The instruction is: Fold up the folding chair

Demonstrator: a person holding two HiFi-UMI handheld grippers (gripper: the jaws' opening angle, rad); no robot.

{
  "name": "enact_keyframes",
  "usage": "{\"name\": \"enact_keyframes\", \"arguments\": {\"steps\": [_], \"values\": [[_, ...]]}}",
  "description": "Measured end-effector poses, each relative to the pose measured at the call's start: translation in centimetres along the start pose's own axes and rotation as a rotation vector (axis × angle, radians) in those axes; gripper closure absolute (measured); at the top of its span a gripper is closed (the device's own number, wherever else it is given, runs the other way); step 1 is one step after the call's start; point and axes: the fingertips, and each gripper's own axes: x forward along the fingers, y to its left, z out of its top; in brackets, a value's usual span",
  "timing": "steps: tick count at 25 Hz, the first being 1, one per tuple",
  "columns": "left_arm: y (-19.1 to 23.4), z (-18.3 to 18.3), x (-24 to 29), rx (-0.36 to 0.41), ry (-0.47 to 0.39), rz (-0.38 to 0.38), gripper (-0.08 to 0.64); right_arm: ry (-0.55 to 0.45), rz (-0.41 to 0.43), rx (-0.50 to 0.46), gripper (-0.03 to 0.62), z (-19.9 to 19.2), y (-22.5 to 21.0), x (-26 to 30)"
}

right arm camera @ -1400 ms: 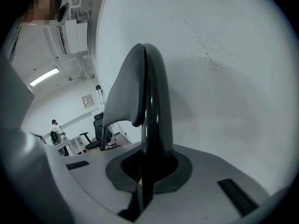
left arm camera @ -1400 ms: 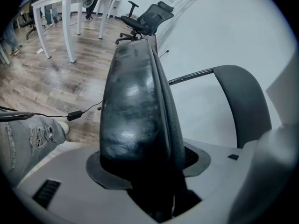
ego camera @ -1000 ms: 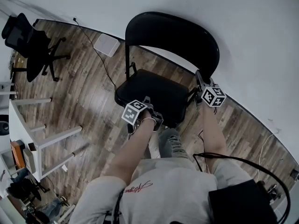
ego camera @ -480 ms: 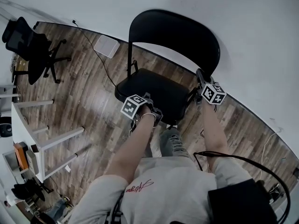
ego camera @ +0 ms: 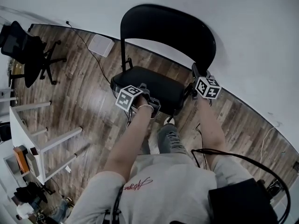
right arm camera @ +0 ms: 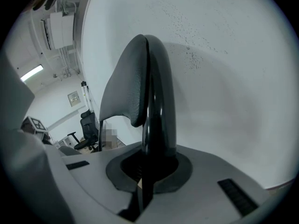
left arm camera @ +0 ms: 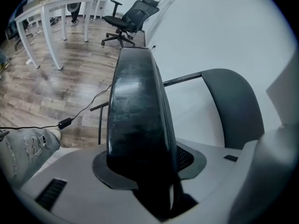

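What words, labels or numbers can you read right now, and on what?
Shirt: red script print, too blurred to read.
Two marker cubes: square patterns only, no words.
Wall plate: too small to read.
Chair: no label visible.

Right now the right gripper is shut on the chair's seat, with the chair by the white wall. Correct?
Not the seat: the right gripper is shut on the frame tube beside the backrest, as the right gripper view shows. The rest is right.
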Motion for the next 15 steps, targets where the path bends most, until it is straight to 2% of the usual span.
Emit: {"name": "enact_keyframes", "arguments": {"steps": [5, 8, 13, 15], "values": [[-8.0, 0.7, 1.7, -0.022, -0.004, -0.093, 0.403, -0.002, 0.0, -0.06, 0.578, 2.0, 0.0, 0.1], [-11.6, 0.6, 3.6, 0.005, 0.009, -0.022, 0.402, -0.008, -0.015, -0.083, 0.578, 3.0, -0.2, 0.2], [-14.5, 1.1, 6.3, 0.045, 0.01, 0.108, 0.402, 0.002, -0.04, -0.111, 0.578, 3.8, -0.5, 0.8], [-15.7, 0.9, 7.4, 0.097, 0.011, 0.15, 0.402, -0.001, -0.043, -0.132, 0.578, 4.3, -0.7, 0.7]]}}
